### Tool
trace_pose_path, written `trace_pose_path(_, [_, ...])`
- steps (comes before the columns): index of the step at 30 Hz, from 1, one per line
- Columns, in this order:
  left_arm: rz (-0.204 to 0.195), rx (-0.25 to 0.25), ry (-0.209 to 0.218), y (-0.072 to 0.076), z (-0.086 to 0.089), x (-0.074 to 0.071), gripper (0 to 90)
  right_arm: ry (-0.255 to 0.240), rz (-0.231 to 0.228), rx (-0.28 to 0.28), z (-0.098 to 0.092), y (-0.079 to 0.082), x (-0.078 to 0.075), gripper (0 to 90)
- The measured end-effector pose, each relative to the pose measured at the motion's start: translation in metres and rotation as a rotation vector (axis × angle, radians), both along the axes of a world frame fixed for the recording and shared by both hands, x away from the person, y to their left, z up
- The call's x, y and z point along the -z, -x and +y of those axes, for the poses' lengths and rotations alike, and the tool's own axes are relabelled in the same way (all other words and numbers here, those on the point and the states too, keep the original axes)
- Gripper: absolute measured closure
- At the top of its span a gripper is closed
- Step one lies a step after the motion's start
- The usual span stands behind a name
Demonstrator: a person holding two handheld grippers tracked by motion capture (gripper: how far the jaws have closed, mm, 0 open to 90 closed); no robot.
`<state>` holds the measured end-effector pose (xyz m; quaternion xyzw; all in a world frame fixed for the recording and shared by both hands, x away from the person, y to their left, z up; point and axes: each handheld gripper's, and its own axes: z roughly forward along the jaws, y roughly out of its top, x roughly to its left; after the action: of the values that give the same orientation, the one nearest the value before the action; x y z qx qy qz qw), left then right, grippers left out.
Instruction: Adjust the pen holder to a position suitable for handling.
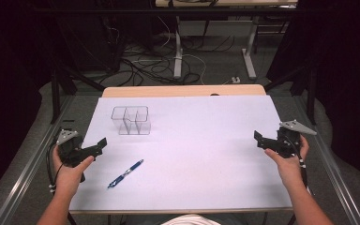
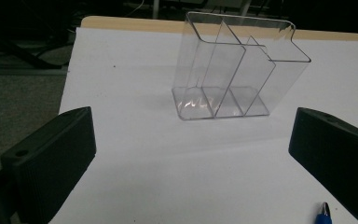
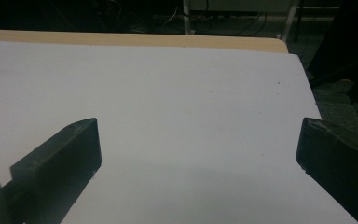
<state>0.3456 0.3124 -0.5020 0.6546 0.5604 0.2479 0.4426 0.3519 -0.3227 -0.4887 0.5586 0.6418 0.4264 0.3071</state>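
Judging from the layout, nothing had started. We held the left gripper [image 1: 102, 142] at the left edge of the frame and the right gripper [image 1: 258, 137] at the right edge, both with jaws wide apart and empty. The blue pen [image 1: 125, 173] lay flat on the desk [image 1: 206, 150], lower left of centre, well apart from the clear divided holder [image 1: 131, 120] standing upright at upper left. Our guess: pen into holder, all of it left.
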Motion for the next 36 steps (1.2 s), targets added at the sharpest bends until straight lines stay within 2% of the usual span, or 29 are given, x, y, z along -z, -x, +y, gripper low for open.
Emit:
trace_pose_path(3, [-0.001,0.002,-0.01,-0.003,0.0,-0.002,1.8,0.006,-0.001,-0.019,0.0,-0.001,0.003,0.0])
trace_pose_path(4, [-0.014,0.002,-0.016,-0.004,-0.001,-0.003,2.3,0.008,0.018,-0.024,0.0,0.0,0.003,0.0])
trace_pose_path(7, [-0.015,-0.002,-0.034,-0.006,-0.003,-0.007,3.7,0.003,0.02,-0.026,0.001,-0.001,0.005,0.0])
trace_pose_path(10, [-0.036,-0.012,-0.032,-0.009,-0.005,-0.011,16.1,0.007,0.011,-0.022,0.002,-0.001,0.005,1.7])
trace_pose_path(13, [-0.05,-0.011,-0.021,-0.013,-0.005,-0.015,18.0,0.004,0.026,-0.029,0.003,0.0,0.004,2.4])
trace_pose_path(14, [-0.054,-0.008,-0.016,-0.015,-0.005,-0.016,23.5,0.015,0.02,-0.038,0.003,-0.001,0.005,3.3])
trace_pose_path(18, [-0.069,-0.012,0.006,-0.023,-0.007,-0.024,32.8,0.008,0.03,-0.035,0.004,0.0,0.005,4.1])
trace_pose_path(19, [-0.067,-0.01,0.006,-0.025,-0.008,-0.025,34.0,0.008,0.017,-0.031,0.004,0.0,0.005,4.4])
trace_pose_path(22, [-0.046,-0.014,0.005,-0.034,-0.009,-0.03,36.7,0.01,0.023,-0.039,0.004,0.0,0.004,4.6])
trace_pose_path(25, [-0.032,0.01,0.004,-0.048,-0.01,-0.038,41.7,0.011,0.022,-0.036,0.005,0.0,0.004,5.1])
trace_pose_path(26, [-0.032,0.01,0.004,-0.048,-0.01,-0.038,43.4,0.011,0.022,-0.036,0.005,0.0,0.004,5.1])
trace_pose_path(29, [-0.016,0.009,-0.027,-0.057,-0.011,-0.044,43.9,0.012,0.021,-0.035,0.006,0.0,0.006,5.5])
trace_pose_path(33, [0.001,0.012,-0.034,-0.069,-0.012,-0.049,44.4,0.007,0.032,-0.039,0.008,0.001,0.005,5.8])
trace_pose_path(36, [0.022,0.006,-0.038,-0.076,-0.011,-0.053,49.5,0.016,0.031,-0.042,0.007,0.0,0.006,6.1])
